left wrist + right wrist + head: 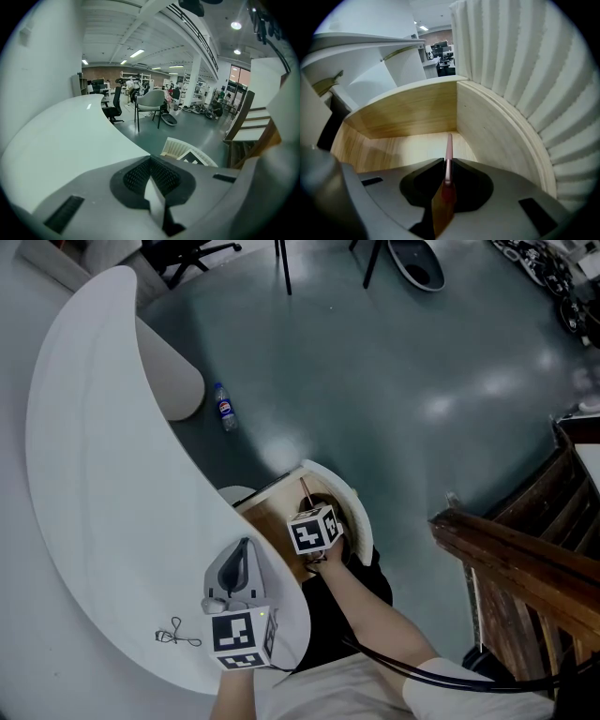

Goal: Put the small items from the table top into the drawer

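Clamping a thin pink stick (449, 149), the right hand-held gripper (447, 172) reaches into the drawer (417, 112) to release it; the left hand-held gripper (151, 164) hangs closed, empty.

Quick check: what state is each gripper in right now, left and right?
Left gripper: closed, nothing between its jaws.
Right gripper: closed on a thin pink stick, over the open wooden drawer.

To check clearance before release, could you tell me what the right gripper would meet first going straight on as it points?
Probably the bare wooden floor of the drawer. The thin pink stick clamped in the jaws of the right gripper would touch it first. How much gap is left is hard to judge.
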{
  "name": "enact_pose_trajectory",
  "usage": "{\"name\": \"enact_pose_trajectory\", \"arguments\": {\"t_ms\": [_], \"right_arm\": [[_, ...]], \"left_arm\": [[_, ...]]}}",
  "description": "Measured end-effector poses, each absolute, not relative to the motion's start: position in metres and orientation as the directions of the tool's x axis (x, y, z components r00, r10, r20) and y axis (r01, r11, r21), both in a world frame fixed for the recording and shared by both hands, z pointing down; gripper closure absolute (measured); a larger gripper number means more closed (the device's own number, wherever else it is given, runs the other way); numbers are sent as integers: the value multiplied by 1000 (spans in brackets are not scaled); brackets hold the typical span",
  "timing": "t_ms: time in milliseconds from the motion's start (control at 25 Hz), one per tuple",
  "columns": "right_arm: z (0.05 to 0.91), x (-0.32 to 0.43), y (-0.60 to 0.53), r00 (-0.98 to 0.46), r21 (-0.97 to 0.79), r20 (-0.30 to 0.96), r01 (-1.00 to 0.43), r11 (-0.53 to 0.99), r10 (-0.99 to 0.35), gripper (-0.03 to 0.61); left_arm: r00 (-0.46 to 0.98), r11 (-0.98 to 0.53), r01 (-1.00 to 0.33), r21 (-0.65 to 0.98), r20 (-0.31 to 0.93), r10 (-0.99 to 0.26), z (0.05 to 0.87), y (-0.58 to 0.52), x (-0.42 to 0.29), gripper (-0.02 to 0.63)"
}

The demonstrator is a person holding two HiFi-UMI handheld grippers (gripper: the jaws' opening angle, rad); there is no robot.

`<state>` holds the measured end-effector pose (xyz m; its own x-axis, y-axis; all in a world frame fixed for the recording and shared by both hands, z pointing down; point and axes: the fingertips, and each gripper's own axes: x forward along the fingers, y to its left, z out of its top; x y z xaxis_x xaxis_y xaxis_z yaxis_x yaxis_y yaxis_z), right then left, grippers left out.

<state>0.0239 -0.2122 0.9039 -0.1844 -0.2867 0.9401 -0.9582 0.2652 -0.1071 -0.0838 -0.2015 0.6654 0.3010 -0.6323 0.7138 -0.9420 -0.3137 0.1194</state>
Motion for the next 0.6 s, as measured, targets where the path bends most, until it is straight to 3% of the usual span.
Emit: {"name": "enact_pose_trajectory", "arguments": {"t_ms": [600], "right_arm": [[905, 20, -213, -204, -120, 937, -950, 287, -284, 511]], "left_arm": [[296, -299, -946, 125, 710, -639, 664, -194, -84, 594]]}}
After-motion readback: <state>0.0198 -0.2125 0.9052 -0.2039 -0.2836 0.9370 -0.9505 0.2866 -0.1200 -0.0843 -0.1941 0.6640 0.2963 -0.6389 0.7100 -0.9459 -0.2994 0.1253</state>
